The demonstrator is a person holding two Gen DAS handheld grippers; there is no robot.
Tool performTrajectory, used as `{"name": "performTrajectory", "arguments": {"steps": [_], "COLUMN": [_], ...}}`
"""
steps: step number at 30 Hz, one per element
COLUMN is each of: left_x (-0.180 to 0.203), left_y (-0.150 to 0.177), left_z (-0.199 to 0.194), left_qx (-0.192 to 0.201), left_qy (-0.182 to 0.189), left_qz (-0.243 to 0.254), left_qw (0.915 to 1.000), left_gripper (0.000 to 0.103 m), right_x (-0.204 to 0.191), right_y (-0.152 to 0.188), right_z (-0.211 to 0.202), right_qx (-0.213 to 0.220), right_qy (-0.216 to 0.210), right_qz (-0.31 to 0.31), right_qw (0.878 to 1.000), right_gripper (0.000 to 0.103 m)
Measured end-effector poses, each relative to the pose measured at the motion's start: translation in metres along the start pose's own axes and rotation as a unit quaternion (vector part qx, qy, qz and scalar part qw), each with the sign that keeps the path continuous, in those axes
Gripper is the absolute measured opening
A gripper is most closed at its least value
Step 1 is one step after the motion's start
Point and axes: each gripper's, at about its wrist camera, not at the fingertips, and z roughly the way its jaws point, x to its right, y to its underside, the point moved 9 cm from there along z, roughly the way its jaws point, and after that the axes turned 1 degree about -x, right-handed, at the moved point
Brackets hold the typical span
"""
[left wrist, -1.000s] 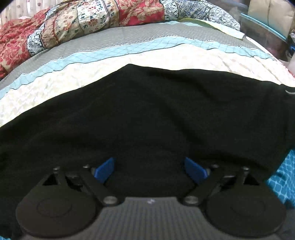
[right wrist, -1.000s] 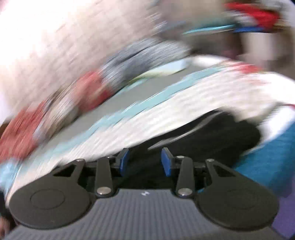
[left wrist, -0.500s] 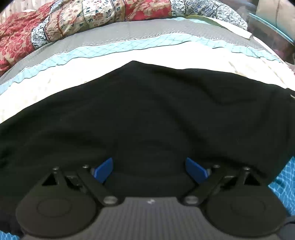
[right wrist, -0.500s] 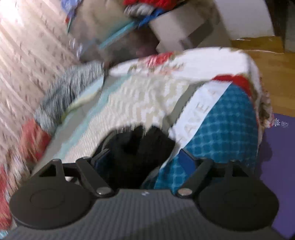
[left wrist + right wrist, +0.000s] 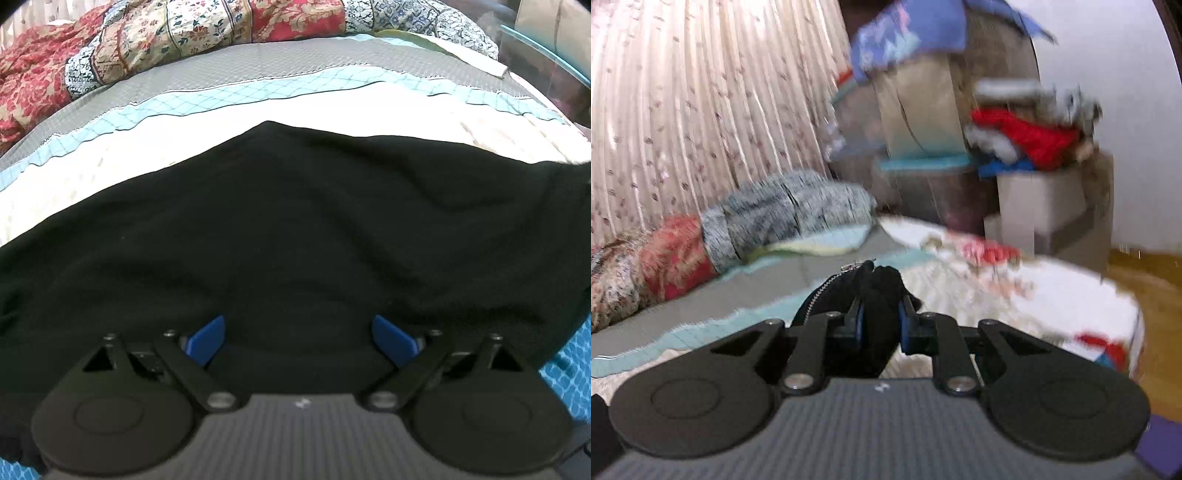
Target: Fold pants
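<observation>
**Right gripper clamps a bunch of black pants while the left hangs wide over the spread cloth**

The black pants [image 5: 295, 229] lie spread across a bed [image 5: 258, 118] covered in a cream quilt with a pale blue diamond-stitched band and a grey band beyond it. In the left wrist view the dark fabric fills most of the frame, with soft wrinkles running across it and its far edge rising to a blunt peak against the cream quilt. A rumpled patchwork quilt [image 5: 184, 33] in red, cream and blue florals is heaped along the far side of the bed.

The left gripper [image 5: 298, 338] points steeply down at the pants, its jaws released and standing wide apart, blue pads [image 5: 207, 338] on either side with only flat cloth showing between them; whether the tips touch the fabric cannot be told.

The right gripper [image 5: 880, 321] has just been closing its jaws, and they are now clenched on a bunched fold of the pants [image 5: 879, 288], which bulges up out of the narrow gap. A zipper [image 5: 818, 295] curves along the fabric just left of the fingers. Beyond, blurred, are a pleated floral curtain [image 5: 683, 110] and piled clothes on boxes [image 5: 1034, 199] past the bed's corner
</observation>
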Motion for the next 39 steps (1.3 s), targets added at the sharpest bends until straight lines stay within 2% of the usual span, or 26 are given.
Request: {"name": "performTrajectory", "arguments": {"steps": [2,3,4,7,9,10,12,13,14,16,19,21,23,26,30,33,35,37,39], "left_x": [0.001,0.000,0.000,0.000,0.000,0.000,0.002,0.003,0.005,0.008,0.007,0.004,-0.001,-0.010,-0.020,-0.027,-0.031,-0.032,-0.033], "left_y": [0.000,0.000,0.000,-0.001,-0.002,-0.005,-0.011,-0.014,-0.017,-0.021,-0.025,-0.025,-0.024,-0.022,-0.015,-0.007,-0.001,0.003,0.004], "left_z": [0.000,0.000,0.000,0.000,-0.001,-0.004,-0.013,-0.017,-0.023,-0.032,-0.039,-0.039,-0.037,-0.035,-0.032,-0.032,-0.033,-0.033,-0.034], "left_qx": [0.000,-0.001,-0.002,-0.002,-0.003,-0.002,0.011,0.019,0.028,0.041,0.043,0.036,0.028,0.018,0.011,0.010,0.007,0.005,0.007], "left_qy": [-0.002,-0.002,-0.001,-0.003,-0.002,0.004,0.022,0.025,0.027,0.030,0.045,0.062,0.078,0.098,0.099,0.097,0.098,0.102,0.105], "left_qz": [0.002,0.002,0.001,0.000,-0.003,-0.009,-0.016,-0.015,-0.011,-0.005,-0.020,-0.042,-0.069,-0.106,-0.122,-0.122,-0.125,-0.127,-0.128], "left_qw": [1.0000,1.0000,1.0000,1.0000,1.0000,0.9999,0.9996,0.9994,0.9992,0.9987,0.9978,0.9966,0.9942,0.9894,0.9875,0.9876,0.9873,0.9866,0.9861], "left_gripper": [0.092,0.092,0.092,0.093,0.093,0.092,0.092,0.092,0.092,0.092,0.092,0.092,0.092,0.092,0.092,0.092,0.092,0.092,0.092], "right_x": [0.017,0.026,0.032,0.048,0.054,0.055,0.056,0.045,0.038,0.019,-0.018,-0.053,-0.098,-0.173,-0.253,-0.289,-0.300,-0.306,-0.307], "right_y": [0.032,0.042,0.043,0.043,0.041,0.041,0.042,0.043,0.043,0.035,0.007,-0.008,-0.012,0.014,0.090,0.149,0.187,0.190,0.182], "right_z": [0.030,0.035,0.031,0.024,0.020,0.019,0.022,0.021,0.020,0.012,-0.015,-0.032,-0.049,-0.066,-0.076,-0.069,-0.058,-0.061,-0.064], "right_qx": [-0.081,-0.093,-0.076,-0.078,-0.073,-0.070,-0.075,-0.085,-0.093,-0.079,-0.038,-0.015,-0.004,-0.021,-0.064,-0.122,-0.169,-0.154,-0.161], "right_qy": [0.032,0.038,0.022,-0.002,-0.016,-0.022,-0.028,-0.021,-0.016,-0.016,-0.055,-0.082,-0.123,-0.180,-0.226,-0.251,-0.248,-0.250,-0.261], "right_qz": [0.026,0.039,0.062,0.134,0.171,0.192,0.211,0.194,0.171,0.139,0.101,0.048,-0.014,-0.121,-0.267,-0.312,-0.348,-0.348,-0.337], "right_qw": [0.996,0.994,0.995,0.988,0.982,0.979,0.974,0.977,0.981,0.987,0.993,0.995,0.992,0.976,0.935,0.908,0.888,0.890,0.890], "right_gripper": [0.021,0.021,0.021,0.023,0.037,0.049,0.051,0.036,0.025,0.022,0.022,0.022,0.022,0.022,0.022,0.023,0.030,0.036,0.045]}}
